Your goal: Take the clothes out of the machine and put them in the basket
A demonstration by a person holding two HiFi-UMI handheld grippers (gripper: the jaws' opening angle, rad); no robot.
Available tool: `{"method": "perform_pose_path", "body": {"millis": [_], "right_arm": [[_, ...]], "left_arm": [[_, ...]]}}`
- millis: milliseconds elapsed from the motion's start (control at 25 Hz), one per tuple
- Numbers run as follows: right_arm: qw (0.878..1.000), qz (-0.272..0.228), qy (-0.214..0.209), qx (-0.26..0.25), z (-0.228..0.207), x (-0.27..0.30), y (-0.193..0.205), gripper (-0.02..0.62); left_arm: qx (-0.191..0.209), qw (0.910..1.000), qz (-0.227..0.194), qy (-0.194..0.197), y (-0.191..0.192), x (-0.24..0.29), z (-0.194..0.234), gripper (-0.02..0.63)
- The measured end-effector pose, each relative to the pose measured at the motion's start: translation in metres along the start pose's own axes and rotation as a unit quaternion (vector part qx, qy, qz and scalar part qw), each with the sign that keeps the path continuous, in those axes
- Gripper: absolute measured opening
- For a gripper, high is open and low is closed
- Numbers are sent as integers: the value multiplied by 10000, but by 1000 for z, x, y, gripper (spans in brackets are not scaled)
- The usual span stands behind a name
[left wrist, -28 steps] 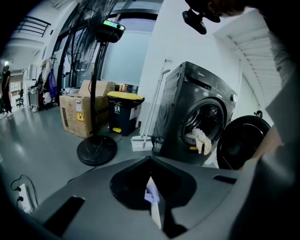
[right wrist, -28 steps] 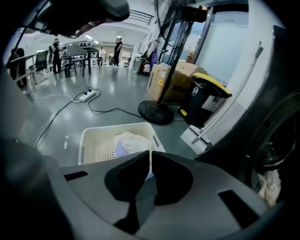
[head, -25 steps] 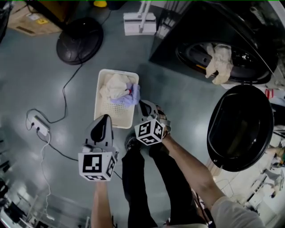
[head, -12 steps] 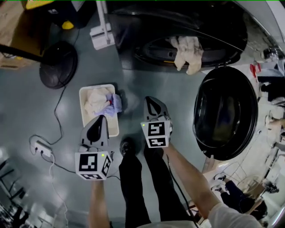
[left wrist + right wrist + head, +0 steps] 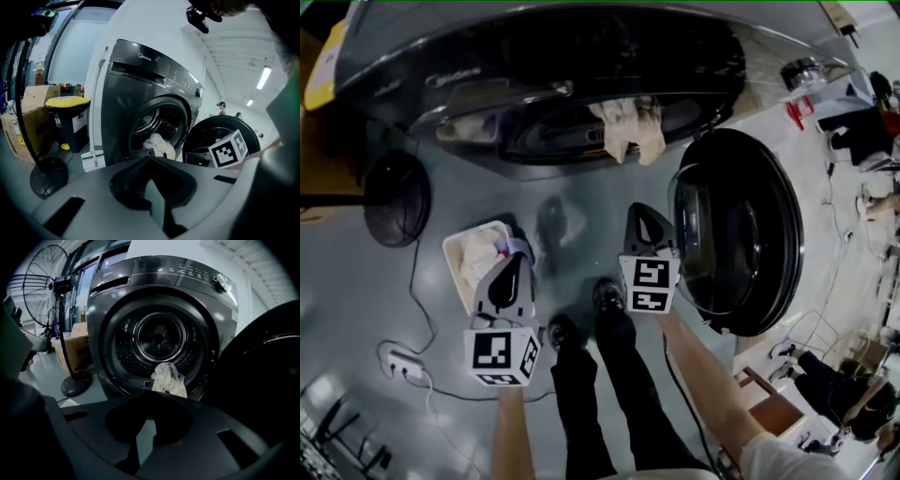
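Partly hidden under the left gripper [image 5: 516, 261], the white basket [image 5: 457, 255] shows only its far end in the head view. Pale clothes [image 5: 478, 264] are heaped in it, and a lavender scrap [image 5: 518, 247] peeks out beside the jaws. The washing machine [image 5: 534, 56] is cut off at the top of that view and its drum is too dark to read. In the right gripper view the drum [image 5: 159, 336] shows its perforated back, but its floor lies behind the rim. One cream cloth [image 5: 628, 127] hangs over the drum's lip. The open door [image 5: 741, 234] swings out to the right and is only a black mass in the right gripper view.

Both tools are clenched with nothing between the jaws. The left gripper's jaws meet in its own view, and the right gripper [image 5: 645, 214] is pinched shut too.

A second ago the basket lay in full view and the right gripper hung at its edge beside the lavender cloth. Now both grippers point toward the machine and the right one is clear of the basket. The cream cloth hangs where it did.
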State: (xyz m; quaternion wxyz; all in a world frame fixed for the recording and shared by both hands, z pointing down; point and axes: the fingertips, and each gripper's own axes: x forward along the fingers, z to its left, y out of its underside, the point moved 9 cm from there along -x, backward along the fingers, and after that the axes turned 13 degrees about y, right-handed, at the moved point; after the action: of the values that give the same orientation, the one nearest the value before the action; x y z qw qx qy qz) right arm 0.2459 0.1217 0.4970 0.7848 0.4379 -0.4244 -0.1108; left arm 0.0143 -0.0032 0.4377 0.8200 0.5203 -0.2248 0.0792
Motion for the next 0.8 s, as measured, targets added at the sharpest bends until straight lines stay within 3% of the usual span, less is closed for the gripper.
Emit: {"method": "perform_pose_path", "body": {"millis": [240, 400, 440, 480, 560, 800], "right_arm": [[9990, 108, 294, 314, -32, 15, 0, 26], [9982, 176, -75, 565, -27, 34, 2, 29], [9974, 212, -244, 638, -25, 41, 2, 94], [9965, 234, -400, 698, -23, 49, 2, 211], [9954, 225, -573, 741, -20, 66, 1, 334], [9960, 120, -262, 844, -23, 118, -14, 423]], "left_arm": [[158, 9994, 116, 285, -15, 35, -14, 18], [240, 9989, 217, 335, -15, 43, -12, 18], [237, 9989, 239, 339, -14, 44, -12, 18], [238, 9988, 271, 342, -13, 45, -11, 18], [255, 9985, 346, 342, -12, 46, -9, 18], [307, 9986, 344, 252, -12, 46, 6, 18]]}}
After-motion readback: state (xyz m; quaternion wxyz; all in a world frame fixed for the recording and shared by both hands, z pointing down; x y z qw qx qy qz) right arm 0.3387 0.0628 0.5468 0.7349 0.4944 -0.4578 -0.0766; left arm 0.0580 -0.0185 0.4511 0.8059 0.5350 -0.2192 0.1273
